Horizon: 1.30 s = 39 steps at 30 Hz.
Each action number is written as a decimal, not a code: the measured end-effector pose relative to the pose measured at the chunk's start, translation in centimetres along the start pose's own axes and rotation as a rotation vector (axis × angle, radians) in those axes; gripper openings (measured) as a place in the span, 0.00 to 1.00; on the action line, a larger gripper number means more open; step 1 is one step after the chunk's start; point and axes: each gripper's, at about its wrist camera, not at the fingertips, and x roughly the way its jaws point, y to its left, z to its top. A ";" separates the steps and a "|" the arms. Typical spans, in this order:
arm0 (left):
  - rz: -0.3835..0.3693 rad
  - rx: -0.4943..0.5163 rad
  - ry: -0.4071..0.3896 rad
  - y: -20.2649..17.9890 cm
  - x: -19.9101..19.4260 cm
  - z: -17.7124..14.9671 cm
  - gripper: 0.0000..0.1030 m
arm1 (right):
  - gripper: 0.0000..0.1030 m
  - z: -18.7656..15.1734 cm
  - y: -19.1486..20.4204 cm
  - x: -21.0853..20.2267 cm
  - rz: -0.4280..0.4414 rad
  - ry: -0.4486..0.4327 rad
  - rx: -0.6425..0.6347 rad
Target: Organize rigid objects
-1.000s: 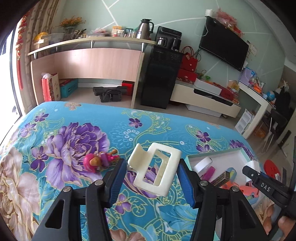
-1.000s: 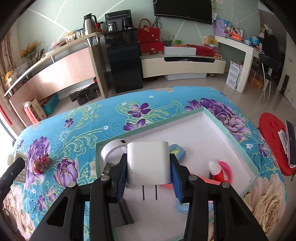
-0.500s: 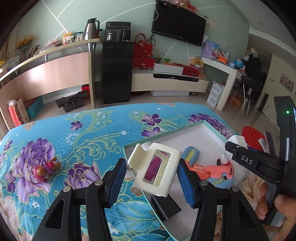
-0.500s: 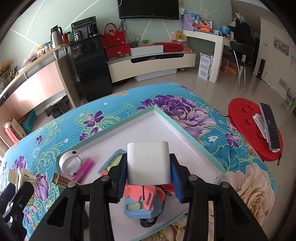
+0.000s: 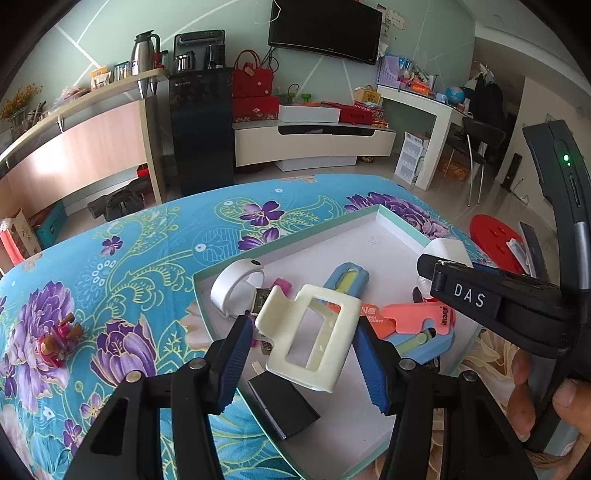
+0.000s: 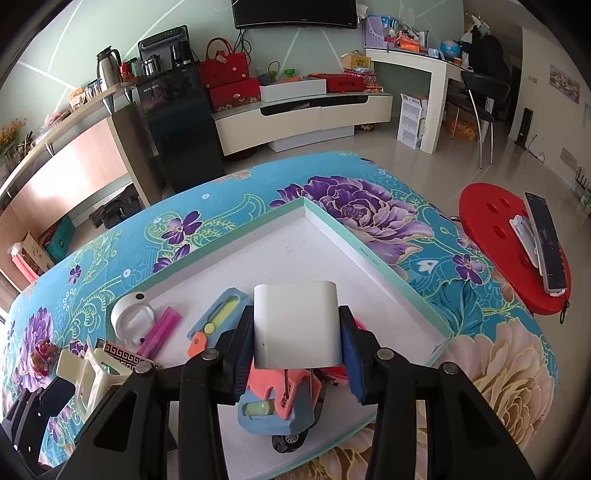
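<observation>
Cream plastic holder point(image 5: 312, 339): clamped between the blue pads of the left gripper point(image 5: 303, 363), raised over the near left part of the white tray point(image 5: 384, 251). A second ago it hung over the flowered cloth point(image 5: 129, 266) beside the pink figurine point(image 5: 55, 341); it has since travelled right and now sits above the tray's contents.

White charger plug point(image 6: 297, 325): gripped by the right gripper point(image 6: 297, 349), prongs pointing down, held over the near edge of the tray above a coral and blue cutter point(image 6: 277, 398). Earlier it hung nearer the tray's left side; the view has swung right, with the red stool point(image 6: 495, 236) now closer in.

Tray contents, near to far: black block point(image 5: 282, 410) at the near rim; toy car point(image 6: 290, 439); coral and blue cutter; patterned card point(image 6: 125, 352); second blue cutter point(image 6: 218, 312); magenta stick point(image 6: 160, 330); white ring point(image 5: 236, 284) at the far left corner.

Beyond: black cabinet point(image 5: 201, 136), wall television point(image 5: 325, 29).
</observation>
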 end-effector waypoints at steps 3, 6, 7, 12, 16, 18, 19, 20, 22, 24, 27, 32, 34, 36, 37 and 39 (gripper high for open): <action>0.006 0.008 0.015 -0.3 0.6 -0.2 0.57 | 0.44 -0.1 0.3 0.1 0.003 0.006 -0.013; 0.001 0.009 0.018 -0.4 0.8 -0.3 0.57 | 0.44 -0.2 0.7 0.2 -0.006 0.012 -0.030; 0.001 0.011 0.020 -0.5 0.9 -0.3 0.57 | 0.44 -0.2 0.7 0.3 -0.008 0.013 -0.035; 0.012 0.012 0.032 -0.5 1.4 -0.4 0.57 | 0.44 -0.2 0.8 0.3 -0.008 0.016 -0.040; 0.015 0.008 0.034 -0.3 1.5 -0.4 0.57 | 0.44 -0.2 0.9 0.3 -0.013 0.017 -0.046; 0.016 0.008 0.034 -0.3 1.5 -0.4 0.58 | 0.44 -0.2 0.9 0.4 -0.014 0.020 -0.048; 0.017 0.008 0.034 -0.3 1.5 -0.4 0.58 | 0.44 -0.2 0.9 0.4 -0.010 0.022 -0.047; 0.017 0.008 0.035 -0.3 1.5 -0.4 0.58 | 0.45 -0.2 0.9 0.4 -0.009 0.024 -0.046; 0.017 0.005 0.034 -0.1 1.4 -0.4 0.60 | 0.49 -0.2 0.9 0.5 -0.013 0.028 -0.047; 0.016 0.001 0.031 0.0 1.2 -0.3 0.65 | 0.56 -0.2 1.0 0.5 -0.017 0.029 -0.050; 0.016 0.002 0.023 0.1 0.9 -0.2 0.66 | 0.58 -0.2 0.9 0.5 -0.012 0.028 -0.043; 0.019 0.000 0.020 0.2 0.5 -0.1 0.68 | 0.58 -0.1 0.9 0.5 -0.022 0.028 -0.044; 0.018 -0.006 0.015 0.4 0.2 0.0 0.74 | 0.58 -0.1 1.0 0.5 -0.018 0.029 -0.045; 0.016 -0.013 0.010 0.6 0.0 0.0 0.75 | 0.58 -0.1 1.0 0.5 -0.014 0.030 -0.046; 0.019 -0.017 0.010 0.7 -0.1 0.1 0.75 | 0.58 -0.1 1.1 0.5 -0.012 0.031 -0.047; 0.024 -0.027 0.015 1.0 -0.1 0.1 0.75 | 0.58 -0.1 1.2 0.5 -0.011 0.031 -0.050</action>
